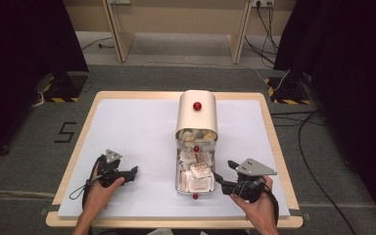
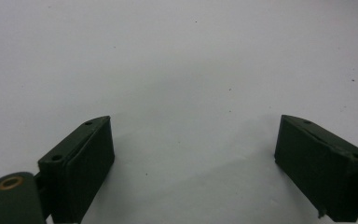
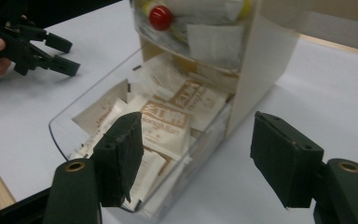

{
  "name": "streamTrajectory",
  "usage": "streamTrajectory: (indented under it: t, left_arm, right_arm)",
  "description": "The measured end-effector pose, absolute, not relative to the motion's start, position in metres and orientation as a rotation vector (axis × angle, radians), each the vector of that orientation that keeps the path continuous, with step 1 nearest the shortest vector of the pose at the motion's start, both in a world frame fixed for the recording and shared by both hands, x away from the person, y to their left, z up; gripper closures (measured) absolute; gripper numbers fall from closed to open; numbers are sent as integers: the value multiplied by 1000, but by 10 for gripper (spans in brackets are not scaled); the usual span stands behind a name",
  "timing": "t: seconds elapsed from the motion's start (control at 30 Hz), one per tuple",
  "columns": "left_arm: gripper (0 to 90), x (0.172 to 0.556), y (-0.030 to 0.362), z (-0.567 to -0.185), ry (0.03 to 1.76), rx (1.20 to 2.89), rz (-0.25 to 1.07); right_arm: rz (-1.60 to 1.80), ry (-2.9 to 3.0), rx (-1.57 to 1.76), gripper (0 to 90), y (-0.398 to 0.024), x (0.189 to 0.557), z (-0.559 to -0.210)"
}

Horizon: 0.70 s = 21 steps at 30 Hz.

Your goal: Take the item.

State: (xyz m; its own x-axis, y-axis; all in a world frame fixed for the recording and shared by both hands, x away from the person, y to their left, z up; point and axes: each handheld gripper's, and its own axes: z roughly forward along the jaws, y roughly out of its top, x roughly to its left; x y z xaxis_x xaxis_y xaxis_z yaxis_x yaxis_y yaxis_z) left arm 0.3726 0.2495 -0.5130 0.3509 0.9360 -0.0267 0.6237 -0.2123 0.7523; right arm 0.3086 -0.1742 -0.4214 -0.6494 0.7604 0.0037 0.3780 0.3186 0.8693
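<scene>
Cream dispenser point(image 1: 197, 113) mid-tabletop point(image 1: 137, 122), clear drawer point(image 1: 194, 171) out toward near edge, packets point(image 3: 164, 123) inside. Left claw point(image 1: 133, 172) gaping, resting near front-left. Right claw point(image 1: 223, 177) gaping beside drawer.

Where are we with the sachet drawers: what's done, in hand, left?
Done: the lower drawer of the cream organizer is pulled out, its sachets exposed. In hand: nothing; the right gripper sits open beside that drawer, the left gripper open over bare table. Left: no sachet is out yet.

Black 2-jaw tool point(image 1: 136, 172), grey triangular plate point(image 1: 112, 156)
</scene>
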Motion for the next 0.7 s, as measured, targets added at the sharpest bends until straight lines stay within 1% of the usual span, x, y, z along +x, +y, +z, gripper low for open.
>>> streamTrajectory:
  t: [0.4, 0.57, 0.7]
  left_arm:
    - [106, 373, 249, -513, 1358, 1934, 584]
    - [106, 373, 249, -513, 1358, 1933, 584]
    - [106, 373, 250, -513, 1357, 1934, 585]
  right_arm:
    - [1291, 2252, 915, 356, -138, 312, -422]
    - [1267, 2300, 877, 376, -123, 314, -430]
    - [1241, 2331, 844, 423, -114, 319, -437]
